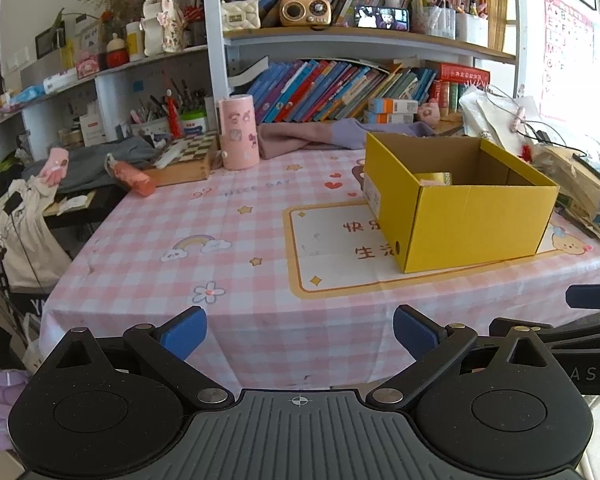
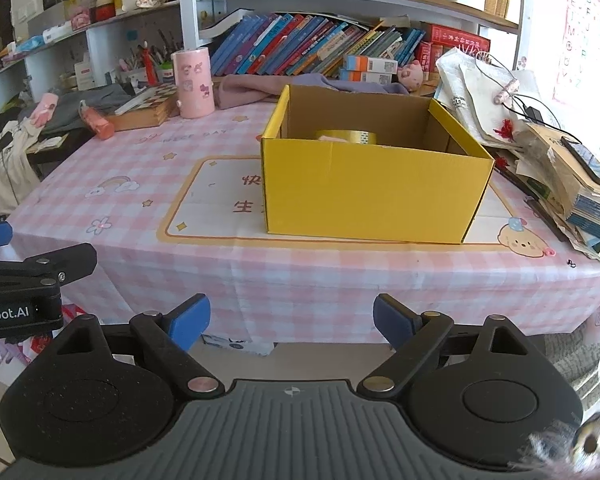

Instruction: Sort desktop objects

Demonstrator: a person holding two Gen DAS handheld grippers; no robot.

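My left tongs (image 1: 300, 334) and right tongs (image 2: 292, 322) both gape wide with nothing between their blue pads, hovering off the near edge of the counter (image 2: 180, 264). On its glossy pink checked cloth sits an open yellow cardboard box (image 2: 364, 196) with a roll of tape (image 2: 346, 136) inside.

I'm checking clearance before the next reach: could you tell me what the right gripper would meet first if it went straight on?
Probably the pink checked tablecloth at the table's near edge, before the yellow box; the open right gripper points downward, though depth is unclear.
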